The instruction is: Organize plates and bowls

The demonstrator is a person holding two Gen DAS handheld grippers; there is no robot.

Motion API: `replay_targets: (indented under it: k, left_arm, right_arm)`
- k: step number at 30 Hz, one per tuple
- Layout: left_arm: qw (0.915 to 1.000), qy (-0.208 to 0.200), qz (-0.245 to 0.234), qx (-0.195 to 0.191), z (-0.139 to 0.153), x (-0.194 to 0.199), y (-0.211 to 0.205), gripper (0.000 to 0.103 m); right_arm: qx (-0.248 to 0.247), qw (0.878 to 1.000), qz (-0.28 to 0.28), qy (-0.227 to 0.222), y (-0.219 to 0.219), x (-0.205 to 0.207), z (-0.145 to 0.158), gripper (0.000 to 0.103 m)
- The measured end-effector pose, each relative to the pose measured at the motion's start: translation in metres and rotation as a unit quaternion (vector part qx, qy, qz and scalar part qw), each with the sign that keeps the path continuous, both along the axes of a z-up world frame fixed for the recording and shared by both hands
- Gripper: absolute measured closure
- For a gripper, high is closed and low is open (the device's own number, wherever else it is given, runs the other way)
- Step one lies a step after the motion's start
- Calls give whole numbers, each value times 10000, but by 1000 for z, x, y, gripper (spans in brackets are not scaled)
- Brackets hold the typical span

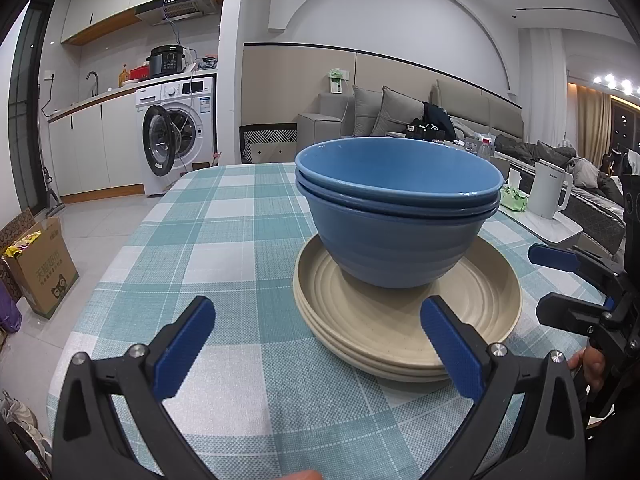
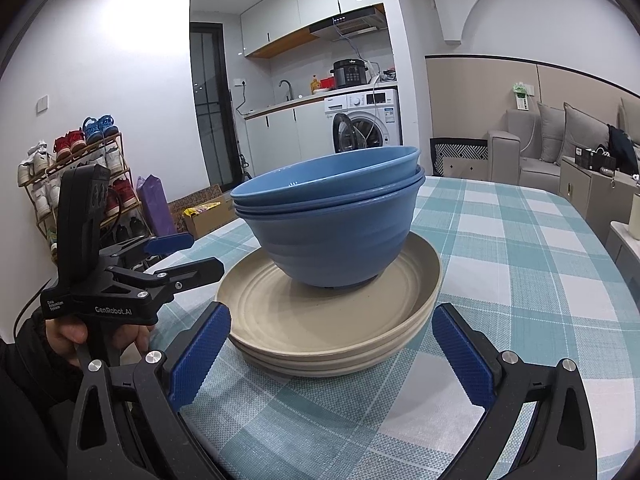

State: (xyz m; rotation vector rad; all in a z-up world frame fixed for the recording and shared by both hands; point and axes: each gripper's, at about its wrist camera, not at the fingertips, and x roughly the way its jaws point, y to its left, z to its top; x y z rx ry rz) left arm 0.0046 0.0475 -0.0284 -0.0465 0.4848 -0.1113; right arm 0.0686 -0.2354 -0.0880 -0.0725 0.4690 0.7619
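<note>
— Where's the crockery from where you stand?

— Dead ahead of both my tools. The stack of blue bowls (image 1: 394,216) sits nested, upright, inside the top one of the beige plates (image 1: 404,320), and the whole pile rests on the checked tablecloth (image 1: 208,240). Three bowls by their rims, I think; three plates by the edge lines (hard to be sure).

— And your jaws?

— My left gripper (image 1: 316,344) is spread wide and holds nothing; its right finger overlaps the near rim of the plates in its own view, though I cannot tell whether it touches. My right gripper (image 2: 330,350) is likewise spread wide and empty, the plate rim lying between its fingers, just ahead.

— Which is nearer?

— Much alike. The right seems squarer to the pile; for the left, the pile lies ahead and to the right.

— Is the job done?

— I judge it nearly so: bowls together, plates together, one tidy tower. Any lift would need a rim grip, minding the bowls on top.
</note>
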Motion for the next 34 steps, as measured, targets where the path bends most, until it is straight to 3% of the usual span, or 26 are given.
replay_targets:
  k: [34]
  left_arm:
    - [10000,0,-22,-65,-1,-1,3,0]
  right_arm:
    - [-16,10000,9,-1,1,0,-2,1]
